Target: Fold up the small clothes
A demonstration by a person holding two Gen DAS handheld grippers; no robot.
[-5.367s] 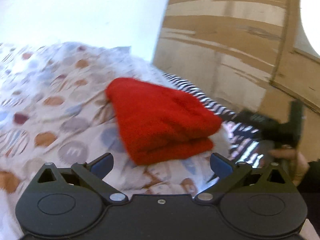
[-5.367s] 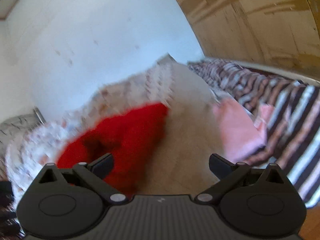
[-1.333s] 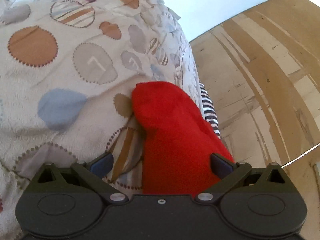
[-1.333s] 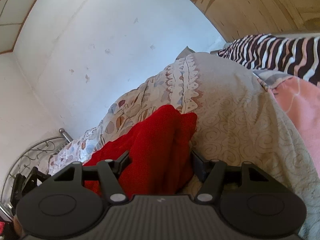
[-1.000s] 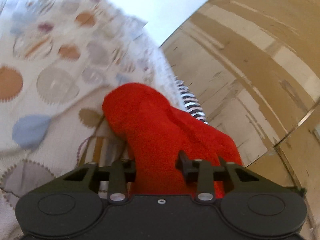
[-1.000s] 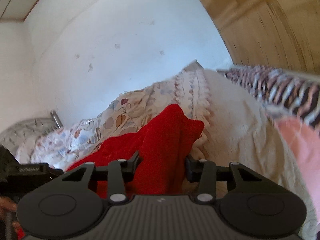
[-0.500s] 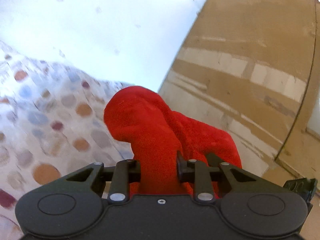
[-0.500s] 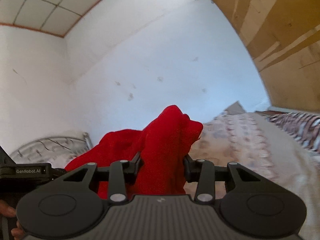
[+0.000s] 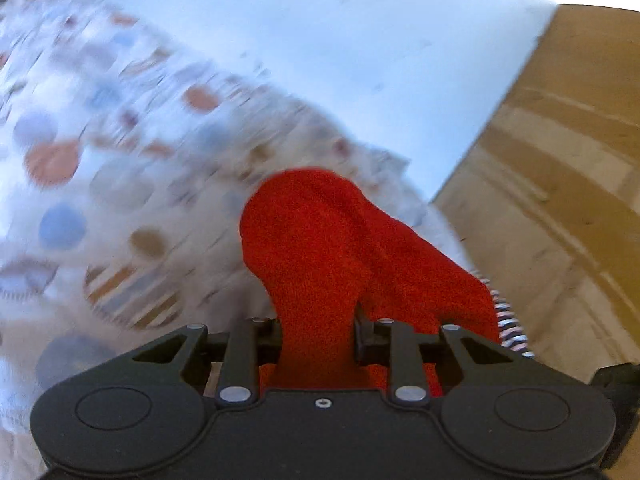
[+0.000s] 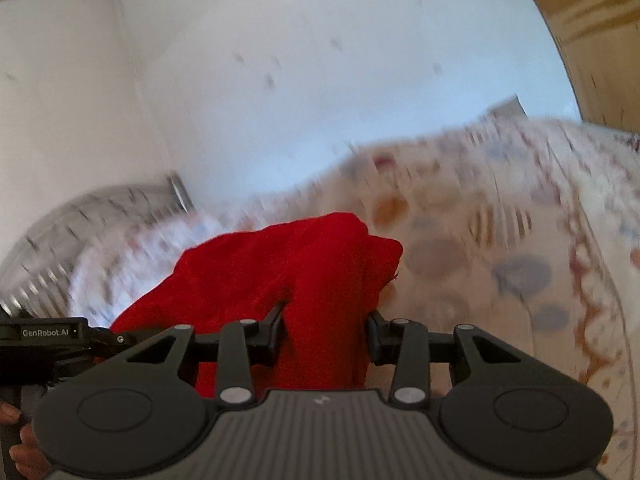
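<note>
One red garment (image 9: 336, 248), thick fleecy cloth, bunched into rounded folds, raised above the patterned bedspread (image 9: 100, 168). Left gripper (image 9: 318, 334) closed nearly fully, jaws pinching a fold at one end. Right gripper (image 10: 326, 334) likewise clamped on the other end (image 10: 304, 264), cloth bulging forward of the jaws. Surroundings motion-blurred in both views. White wall (image 10: 320, 80) behind.

blurry bedspread (image 9: 120, 168) with orange, blue and grey dots, covers the near left | white wall (image 9: 360, 60) behind it, few dark marks | wood panel (image 9: 560, 200) far right | metal bed rail (image 10: 100, 208) far left
</note>
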